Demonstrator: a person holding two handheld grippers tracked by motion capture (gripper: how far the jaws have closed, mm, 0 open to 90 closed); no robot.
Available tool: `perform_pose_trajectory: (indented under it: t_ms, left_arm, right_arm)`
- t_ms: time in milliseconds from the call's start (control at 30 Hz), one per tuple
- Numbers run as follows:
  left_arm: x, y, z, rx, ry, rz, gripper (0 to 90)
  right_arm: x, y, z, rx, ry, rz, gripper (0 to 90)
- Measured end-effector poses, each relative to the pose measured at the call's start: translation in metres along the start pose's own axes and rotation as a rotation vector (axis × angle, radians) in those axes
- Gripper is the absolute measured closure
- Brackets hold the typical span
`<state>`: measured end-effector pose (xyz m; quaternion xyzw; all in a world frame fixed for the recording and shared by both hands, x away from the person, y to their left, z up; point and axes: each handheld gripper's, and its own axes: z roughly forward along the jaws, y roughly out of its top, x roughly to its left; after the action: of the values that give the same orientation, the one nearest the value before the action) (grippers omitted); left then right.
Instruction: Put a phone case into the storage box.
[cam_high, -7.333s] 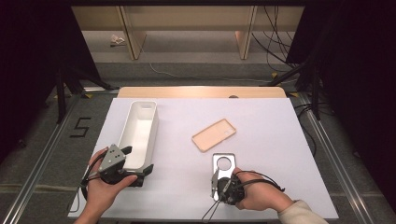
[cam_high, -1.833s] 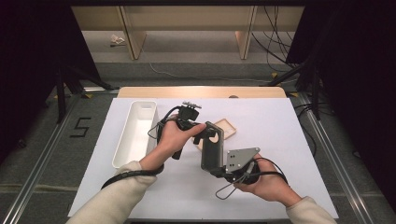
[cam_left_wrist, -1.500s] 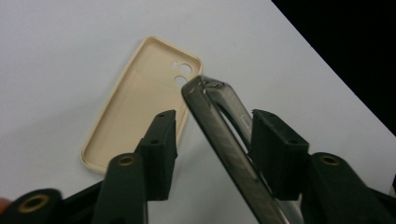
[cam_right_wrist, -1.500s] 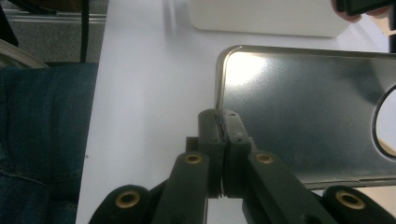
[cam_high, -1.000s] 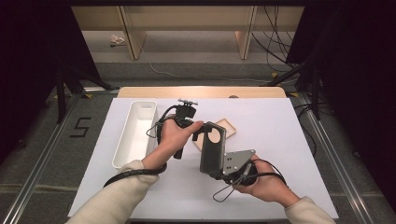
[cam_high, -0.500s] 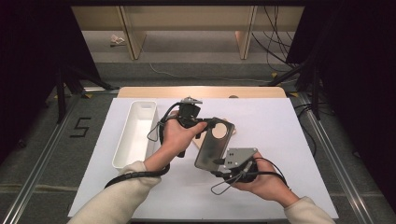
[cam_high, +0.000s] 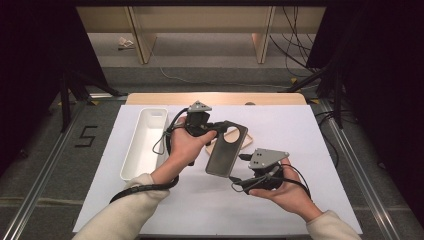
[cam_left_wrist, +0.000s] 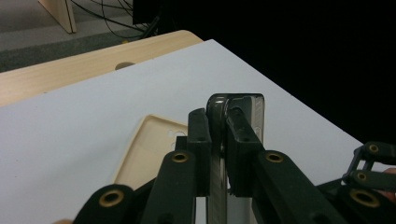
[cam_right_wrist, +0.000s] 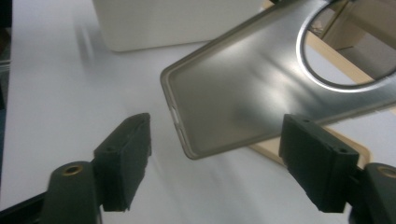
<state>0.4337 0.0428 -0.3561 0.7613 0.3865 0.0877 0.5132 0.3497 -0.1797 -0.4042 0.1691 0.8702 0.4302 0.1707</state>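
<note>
So the grey phone case (cam_high: 225, 148) has changed hands: the right tongs (cam_high: 243, 170), which clamped it a second ago, have just been opening and now stand wide with its bottom corner loose between the pads. The left tongs (cam_high: 222, 128) are pinched tight on its top edge, holding it tilted above the white surface (cam_high: 300, 150). A beige case (cam_left_wrist: 147, 149) lies flat underneath, with the white tray (cam_high: 145, 142) further left.
</note>
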Motion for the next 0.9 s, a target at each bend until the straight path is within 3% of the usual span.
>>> perform_pose_trajectory:
  t_ms: [167,533,900]
  left_arm:
    - [0.003,0.0,-0.006,-0.035,0.001,0.01,81.5]
    - [0.013,-0.005,-0.019,-0.068,0.022,0.064,81.5]
    - [0.022,-0.006,-0.032,-0.113,0.029,0.063,81.5]
  right_arm:
    - [-0.004,-0.003,-0.002,-0.026,-0.037,0.029,20.2]
    - [-0.01,-0.008,-0.009,-0.069,-0.077,0.1,21.0]
    - [-0.016,-0.014,-0.015,-0.086,-0.105,0.145,19.6]
